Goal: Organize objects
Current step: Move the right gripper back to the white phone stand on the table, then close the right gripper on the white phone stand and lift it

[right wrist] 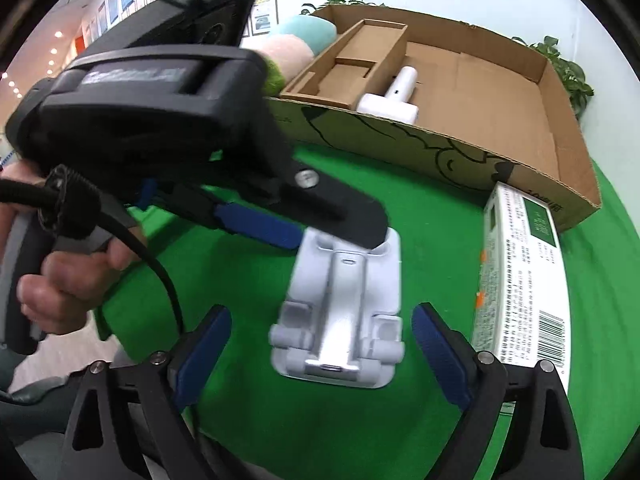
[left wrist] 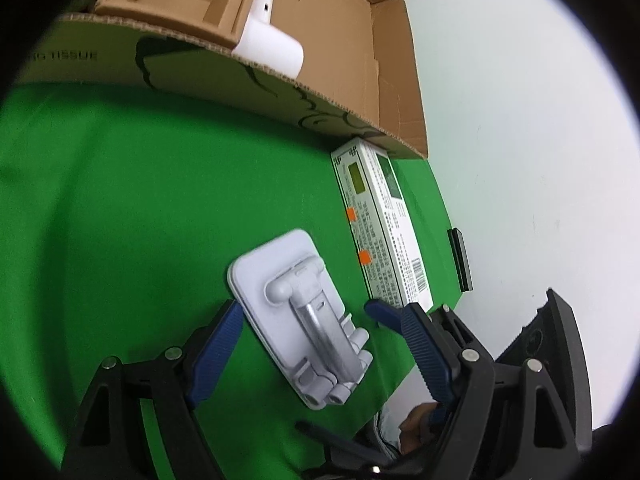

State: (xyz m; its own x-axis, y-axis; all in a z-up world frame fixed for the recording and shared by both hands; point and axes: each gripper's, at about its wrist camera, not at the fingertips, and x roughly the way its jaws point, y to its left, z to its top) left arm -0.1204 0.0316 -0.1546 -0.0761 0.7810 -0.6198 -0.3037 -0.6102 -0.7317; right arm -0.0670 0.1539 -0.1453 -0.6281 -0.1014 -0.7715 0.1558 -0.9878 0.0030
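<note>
A green tabletop (right wrist: 420, 220) holds a white folding phone stand (right wrist: 344, 308), lying flat near the middle. Both grippers are around it. The right gripper (right wrist: 320, 354) has its blue pads spread wide on either side of the stand's near end, with green gaps showing on both sides, so nothing is gripped. The left gripper (left wrist: 320, 344) also stands wide, one pad close beside the stand's left edge, the other well clear on the right; seen from the right wrist, its black finger overlaps the stand's far end. A hand (right wrist: 68, 276) grips the left tool's handle.

To the right of the stand lies a long white printed carton (right wrist: 520, 280), with a strip of open green between them. Its far end sits against the corner of an open cardboard box (right wrist: 568, 184) along the table's back edge. Inside the box are a cardboard insert (right wrist: 352, 68) and a white T-shaped device (right wrist: 394, 94) resting by the front wall. Beyond the carton the cloth ends at a white wall (left wrist: 520, 120).
</note>
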